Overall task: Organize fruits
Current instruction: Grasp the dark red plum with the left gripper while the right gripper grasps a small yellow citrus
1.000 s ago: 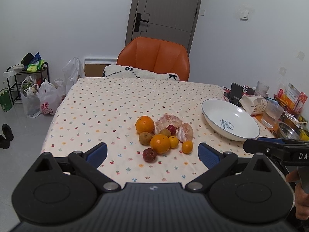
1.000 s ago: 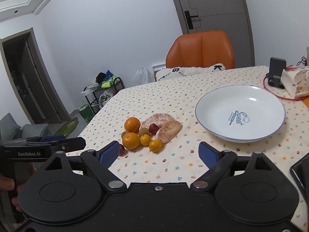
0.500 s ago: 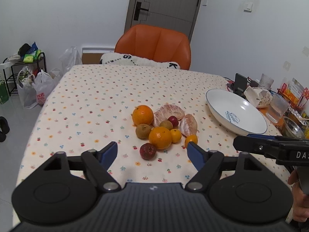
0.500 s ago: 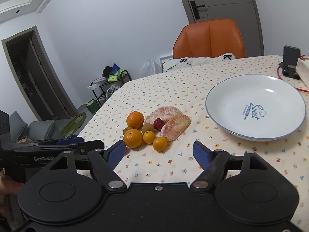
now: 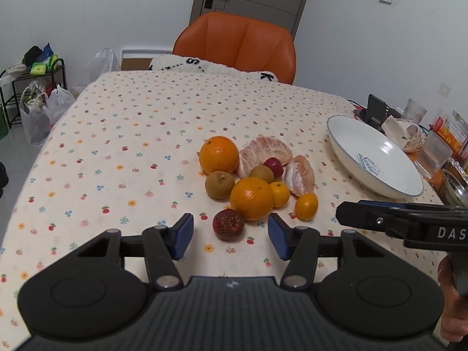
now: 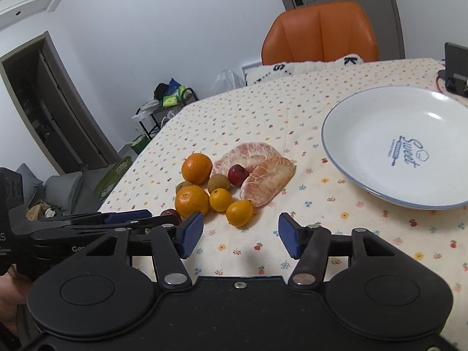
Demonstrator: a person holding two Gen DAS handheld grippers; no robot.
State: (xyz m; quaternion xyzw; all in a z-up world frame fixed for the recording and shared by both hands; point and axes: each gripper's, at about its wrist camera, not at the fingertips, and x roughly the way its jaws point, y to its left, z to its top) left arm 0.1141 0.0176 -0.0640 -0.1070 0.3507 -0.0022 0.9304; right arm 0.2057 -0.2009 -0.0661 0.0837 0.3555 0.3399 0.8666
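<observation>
A pile of fruit lies on the flowered tablecloth: two oranges (image 5: 218, 154) (image 5: 251, 198), two peeled pomelo pieces (image 5: 264, 153) (image 6: 267, 181), brown round fruits (image 5: 220, 185), small yellow citrus (image 5: 306, 206) (image 6: 239, 213) and a dark red fruit (image 5: 228, 224). My left gripper (image 5: 230, 235) is open, its blue pads on either side of that dark red fruit, just short of it. My right gripper (image 6: 239, 235) is open too, directly in front of the small yellow citrus. An empty white plate (image 6: 365, 134) (image 5: 351, 134) lies to the right of the pile.
An orange chair (image 5: 237, 44) with a white cushion stands at the table's far side. A phone stand (image 5: 376, 110), a glass (image 5: 435, 152), packets and a metal bowl crowd the right edge. Bags and a shelf rack (image 5: 32, 93) stand on the floor at left.
Both grippers have moved forward and down toward the fruit pile, which now looks larger and closer. Both have narrowed a little, still open. The fruit and plate have not moved.
</observation>
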